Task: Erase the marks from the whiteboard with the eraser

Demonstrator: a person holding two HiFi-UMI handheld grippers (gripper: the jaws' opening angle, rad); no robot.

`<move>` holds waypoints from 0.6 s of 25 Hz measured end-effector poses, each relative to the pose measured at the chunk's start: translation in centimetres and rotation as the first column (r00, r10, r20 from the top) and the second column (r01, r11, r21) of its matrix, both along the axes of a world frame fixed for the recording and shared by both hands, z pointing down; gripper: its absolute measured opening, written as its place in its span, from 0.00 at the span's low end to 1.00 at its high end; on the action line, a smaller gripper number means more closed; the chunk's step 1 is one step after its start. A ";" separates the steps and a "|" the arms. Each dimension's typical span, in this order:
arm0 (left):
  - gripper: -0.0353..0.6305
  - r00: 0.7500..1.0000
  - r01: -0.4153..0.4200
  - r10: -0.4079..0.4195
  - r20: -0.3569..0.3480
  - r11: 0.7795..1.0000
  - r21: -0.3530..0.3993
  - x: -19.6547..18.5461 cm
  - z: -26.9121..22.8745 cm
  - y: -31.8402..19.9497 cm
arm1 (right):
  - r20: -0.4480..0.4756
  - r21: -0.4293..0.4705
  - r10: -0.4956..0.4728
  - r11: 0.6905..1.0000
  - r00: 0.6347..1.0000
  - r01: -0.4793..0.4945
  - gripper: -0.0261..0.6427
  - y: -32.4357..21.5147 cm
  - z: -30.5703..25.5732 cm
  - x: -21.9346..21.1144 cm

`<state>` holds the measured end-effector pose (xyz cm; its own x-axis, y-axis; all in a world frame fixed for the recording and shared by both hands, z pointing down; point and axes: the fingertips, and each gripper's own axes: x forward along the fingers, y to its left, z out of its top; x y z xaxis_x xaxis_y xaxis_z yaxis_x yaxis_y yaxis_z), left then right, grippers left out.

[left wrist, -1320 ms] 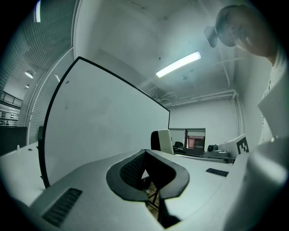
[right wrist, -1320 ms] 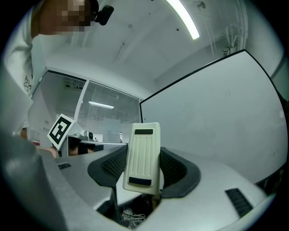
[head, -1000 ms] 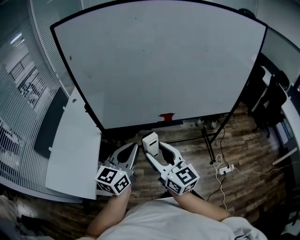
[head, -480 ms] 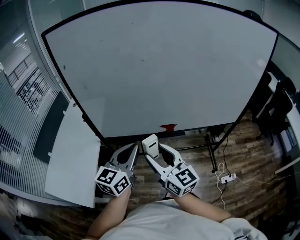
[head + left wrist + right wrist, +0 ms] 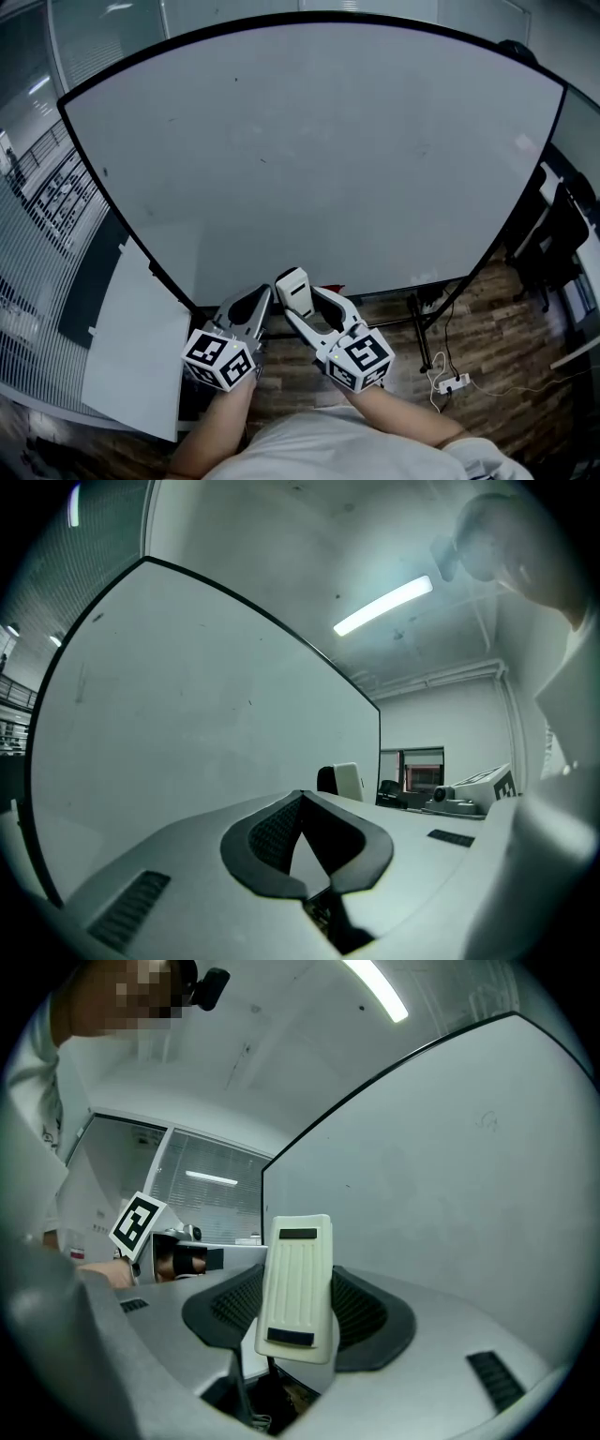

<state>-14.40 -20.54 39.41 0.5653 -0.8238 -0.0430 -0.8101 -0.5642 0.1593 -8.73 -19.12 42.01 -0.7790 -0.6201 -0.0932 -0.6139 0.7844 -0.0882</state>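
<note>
The whiteboard (image 5: 328, 141) fills most of the head view and carries only a few faint specks, such as a small mark (image 5: 261, 159). My right gripper (image 5: 300, 298) is shut on a cream eraser (image 5: 292, 286), held upright just below the board's lower edge. In the right gripper view the eraser (image 5: 298, 1283) stands between the dark pads (image 5: 370, 1312), with the whiteboard (image 5: 469, 1204) to its right and not touching it. My left gripper (image 5: 262, 295) is beside it, shut and holding nothing. In the left gripper view the left gripper (image 5: 300, 797) has its tips together, the whiteboard (image 5: 187, 714) at left.
A white table top (image 5: 131, 347) lies at lower left beside a glass wall. The board's stand leg (image 5: 420, 314) reaches down to the wooden floor, where a power strip (image 5: 452, 382) and cables lie. A dark chair (image 5: 553, 244) stands at right.
The whiteboard now looks larger and closer, and both grippers sit slightly higher against its lower edge. The small red thing on the board's ledge is now hidden behind the right gripper.
</note>
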 end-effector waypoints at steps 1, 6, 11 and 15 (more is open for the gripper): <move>0.06 1.000 -0.004 0.004 -0.001 1.000 0.003 0.4 -0.3 -0.6 | -0.012 0.011 -0.009 1.000 1.000 0.009 0.38 -0.6 -0.3 0.2; 0.06 1.000 -0.005 0.004 0.002 1.000 0.014 0.5 -1.6 -3.2 | -0.075 0.061 -0.044 0.997 0.996 0.049 0.38 -3.1 -2.0 0.1; 0.06 1.000 -0.019 0.019 0.017 0.999 0.025 -0.5 -3.1 -4.4 | -0.106 0.129 -0.063 0.989 0.992 0.077 0.38 -4.4 -4.7 -1.3; 0.06 0.999 -0.046 0.045 0.031 0.998 0.032 -1.4 -4.2 -5.2 | -0.116 0.167 -0.050 0.984 0.992 0.069 0.38 -5.6 -6.8 -2.3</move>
<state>-15.76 -25.76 35.21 0.6036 -0.7956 -0.0519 -0.7877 -0.6051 0.1159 -11.01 -24.75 35.25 -0.8252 -0.5551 -0.1041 -0.5644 0.8173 0.1162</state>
